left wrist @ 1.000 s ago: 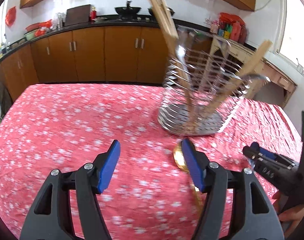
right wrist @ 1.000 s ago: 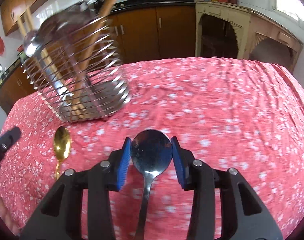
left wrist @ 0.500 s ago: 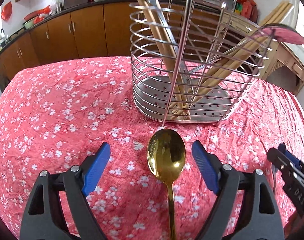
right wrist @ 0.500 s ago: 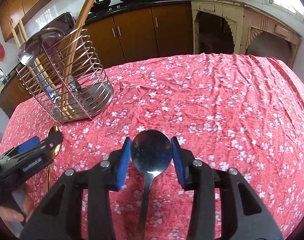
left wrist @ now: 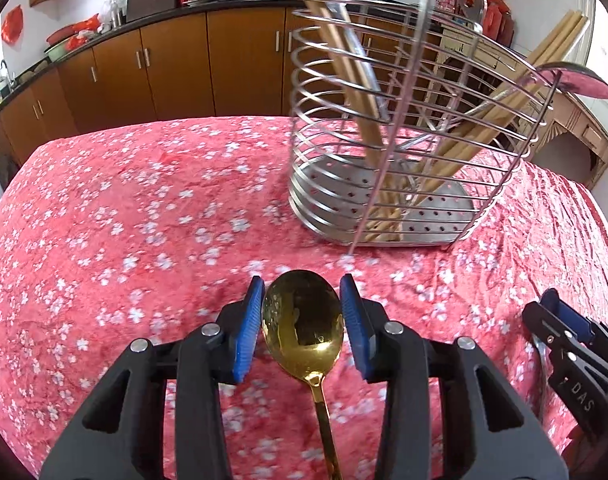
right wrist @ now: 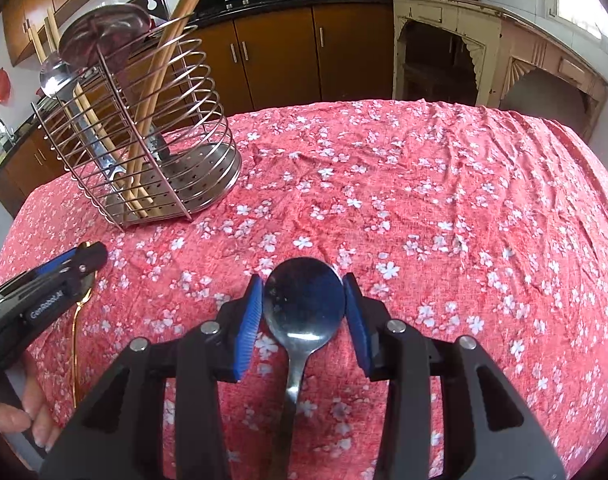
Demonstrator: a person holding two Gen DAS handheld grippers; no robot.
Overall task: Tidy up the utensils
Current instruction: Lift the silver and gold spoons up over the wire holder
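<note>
A gold spoon [left wrist: 302, 320] lies on the red flowered cloth, just in front of the wire utensil holder [left wrist: 304, 184]. My left gripper [left wrist: 302, 292] has the spoon's bowl between its blue pads; its jaws are closing and both pads touch the bowl's rim. In the right wrist view the left gripper [right wrist: 80, 260] sits low at the left, with the gold spoon's handle [right wrist: 75, 340] trailing under it. My right gripper [right wrist: 304, 292] is shut on the bowl of a steel spoon [right wrist: 304, 312], out over the cloth to the right of the holder [right wrist: 208, 128].
The holder contains wooden chopsticks [left wrist: 343, 64] and a steel ladle [right wrist: 104, 36] that stick out above its rim. A hand [right wrist: 28, 412] grips the left tool. Brown cabinets [left wrist: 176, 64] and a counter stand behind the table; a pale carved table [right wrist: 483, 44] stands to the right.
My left gripper swung in towards the holder and came down over the gold spoon. Its jaws spread wide, then closed on the bowl. The right gripper kept still with the steel spoon.
</note>
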